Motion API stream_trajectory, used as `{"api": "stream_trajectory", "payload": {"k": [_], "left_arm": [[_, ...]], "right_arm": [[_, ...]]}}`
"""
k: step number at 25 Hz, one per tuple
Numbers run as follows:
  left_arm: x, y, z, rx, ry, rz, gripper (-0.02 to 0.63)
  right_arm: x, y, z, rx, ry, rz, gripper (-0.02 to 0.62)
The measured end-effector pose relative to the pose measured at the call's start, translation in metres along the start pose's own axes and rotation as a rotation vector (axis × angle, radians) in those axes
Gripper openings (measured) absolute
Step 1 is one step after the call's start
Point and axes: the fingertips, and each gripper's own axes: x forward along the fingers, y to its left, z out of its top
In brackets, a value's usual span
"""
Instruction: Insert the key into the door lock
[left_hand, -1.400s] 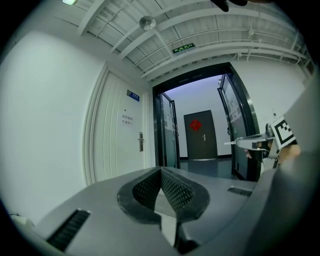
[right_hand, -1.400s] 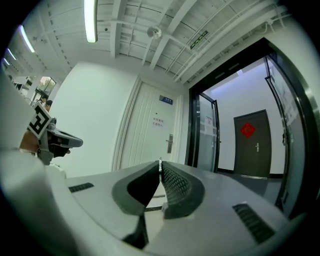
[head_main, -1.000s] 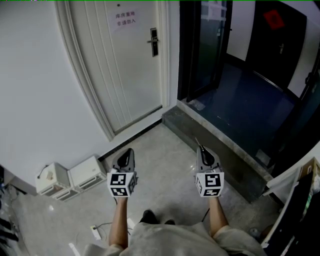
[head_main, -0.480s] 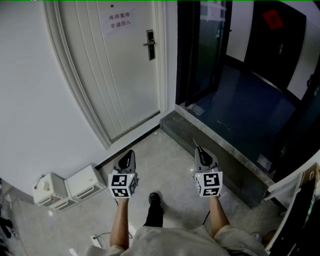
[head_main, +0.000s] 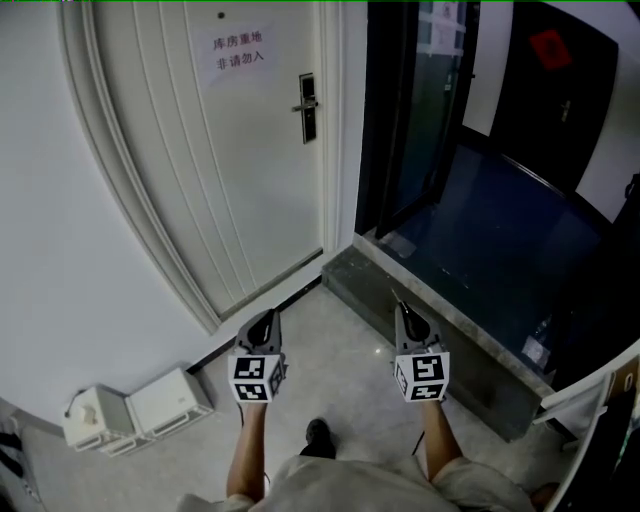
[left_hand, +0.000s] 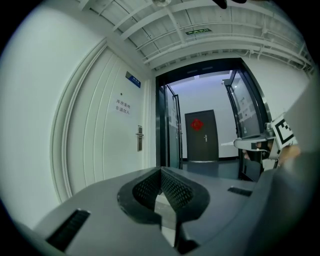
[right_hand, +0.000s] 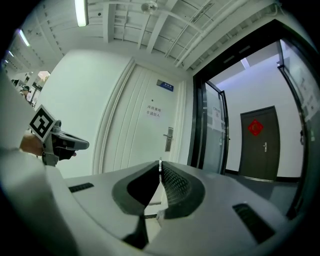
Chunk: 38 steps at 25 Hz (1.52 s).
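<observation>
**Key gripped in the right gripper, lock well ahead**

The key (right_hand: 160, 164) shows as a thin sliver of metal standing up between the tips of the right gripper (head_main: 405, 311), whose jaws are clenched on it. It is in the air over the pale floor, well apart from the door lock (head_main: 308, 107). That lock is a dark plate with a lever handle near the right edge of the white door (head_main: 230, 170), below a paper notice (head_main: 238, 52).

The left gripper (head_main: 266, 318) hangs beside the right one at about the same height. Its jaws are pressed together with nothing between them.

Right of the white door is a dark-framed glass doorway above a grey stone step (head_main: 480, 375). Beyond it is a dark door (head_main: 545, 95) with a red ornament (head_main: 549, 42). Low on the left, two white boxes (head_main: 135, 408) sit against the wall.
</observation>
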Motion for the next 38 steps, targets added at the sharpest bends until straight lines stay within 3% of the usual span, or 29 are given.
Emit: {"api": "stream_trajectory", "payload": {"k": [8,17,29,38], "left_arm": [[0.101,0.071,0.033,0.022,-0.033,-0.034,0.017],[0.159,0.122,0.024,0.020,-0.019,-0.043,0.017],[0.202,0.140,-0.003,-0.011,0.025,-0.038,0.017],[0.280,0.155,-0.004,0.000,0.023,-0.022,0.017]], "right_arm": [[0.121,-0.008,0.025,0.001,-0.025,-0.035,0.029],[0.196,0.006,0.015,0.001,-0.003,-0.027,0.029],[0.243,0.000,-0.015,-0.028,0.062,-0.021,0.029],[0.323,-0.028,-0.030,-0.004,0.042,0.016,0.029]]}}
